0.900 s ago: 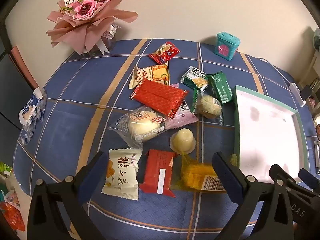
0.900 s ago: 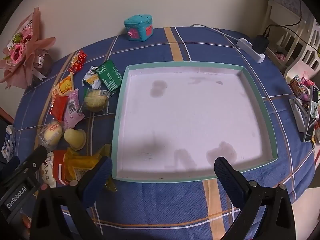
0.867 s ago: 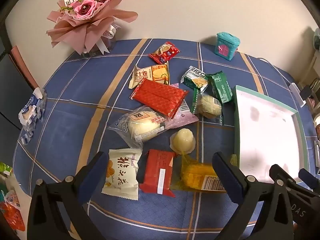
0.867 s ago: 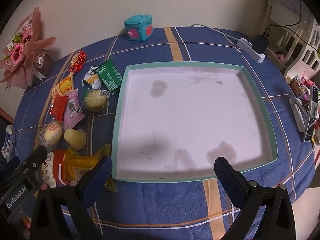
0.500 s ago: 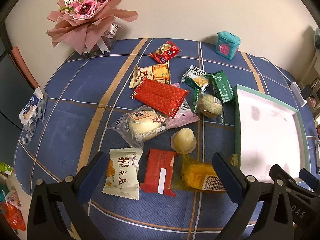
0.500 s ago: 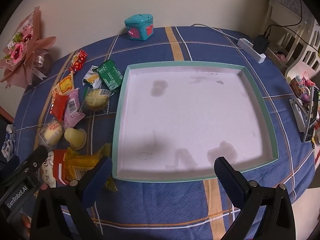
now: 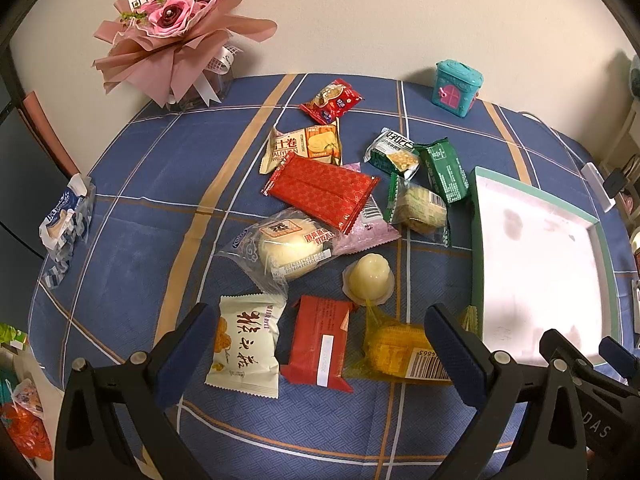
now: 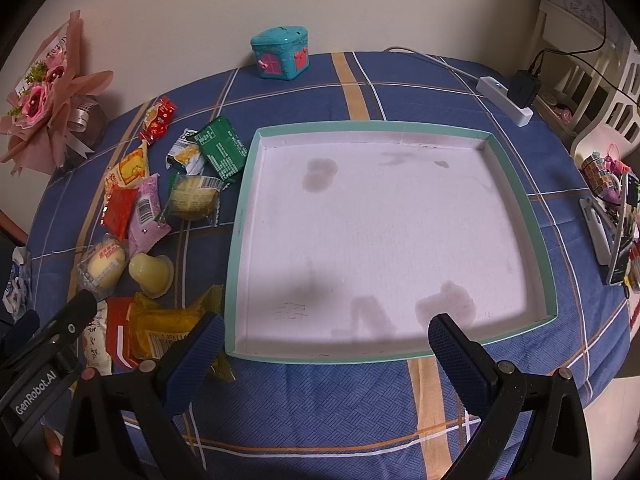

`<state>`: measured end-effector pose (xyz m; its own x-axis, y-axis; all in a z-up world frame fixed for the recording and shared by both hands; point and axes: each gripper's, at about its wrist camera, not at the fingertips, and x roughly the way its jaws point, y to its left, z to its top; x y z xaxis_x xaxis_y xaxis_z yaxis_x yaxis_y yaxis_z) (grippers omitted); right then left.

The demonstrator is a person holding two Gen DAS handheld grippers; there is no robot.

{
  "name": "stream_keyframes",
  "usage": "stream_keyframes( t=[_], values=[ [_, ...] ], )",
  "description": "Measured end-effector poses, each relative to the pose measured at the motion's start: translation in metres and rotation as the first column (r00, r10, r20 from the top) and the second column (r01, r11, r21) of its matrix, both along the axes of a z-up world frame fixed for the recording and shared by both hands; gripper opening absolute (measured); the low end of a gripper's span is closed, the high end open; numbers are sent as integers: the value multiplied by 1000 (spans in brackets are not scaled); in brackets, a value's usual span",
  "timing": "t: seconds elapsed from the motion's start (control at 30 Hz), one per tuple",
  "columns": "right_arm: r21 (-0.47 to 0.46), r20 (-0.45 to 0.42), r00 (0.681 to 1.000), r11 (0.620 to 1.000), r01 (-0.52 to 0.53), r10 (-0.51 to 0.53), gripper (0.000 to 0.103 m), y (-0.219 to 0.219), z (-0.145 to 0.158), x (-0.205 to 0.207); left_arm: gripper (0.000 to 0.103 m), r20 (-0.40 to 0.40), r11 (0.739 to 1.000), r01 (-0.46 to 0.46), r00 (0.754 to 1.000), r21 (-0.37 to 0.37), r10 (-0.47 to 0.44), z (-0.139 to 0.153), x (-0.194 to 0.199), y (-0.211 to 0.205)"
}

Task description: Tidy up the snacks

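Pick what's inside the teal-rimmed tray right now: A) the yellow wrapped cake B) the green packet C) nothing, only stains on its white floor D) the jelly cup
C: the teal-rimmed tray holds no snack; its white floor shows only stains, and the snacks all lie on the cloth beside it.

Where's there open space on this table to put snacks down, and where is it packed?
The white tray is bare inside its teal rim. Open cloth also lies between the bouquet and the snack pile, and along the near edge before the tray. It is crowded left of the tray, from the red packet to the yellow packet.
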<state>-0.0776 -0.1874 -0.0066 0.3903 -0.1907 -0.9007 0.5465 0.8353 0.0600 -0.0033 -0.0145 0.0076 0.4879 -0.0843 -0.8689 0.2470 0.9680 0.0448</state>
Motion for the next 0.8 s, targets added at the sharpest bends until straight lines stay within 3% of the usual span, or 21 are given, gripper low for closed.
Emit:
stream_keyframes(
  t=[0.8],
  values=[
    [1,-1,1000,1000,-2,2,103,2,-2,1,103,-5,1000,-2,1000,1,2,-3,-1,3]
  ],
)
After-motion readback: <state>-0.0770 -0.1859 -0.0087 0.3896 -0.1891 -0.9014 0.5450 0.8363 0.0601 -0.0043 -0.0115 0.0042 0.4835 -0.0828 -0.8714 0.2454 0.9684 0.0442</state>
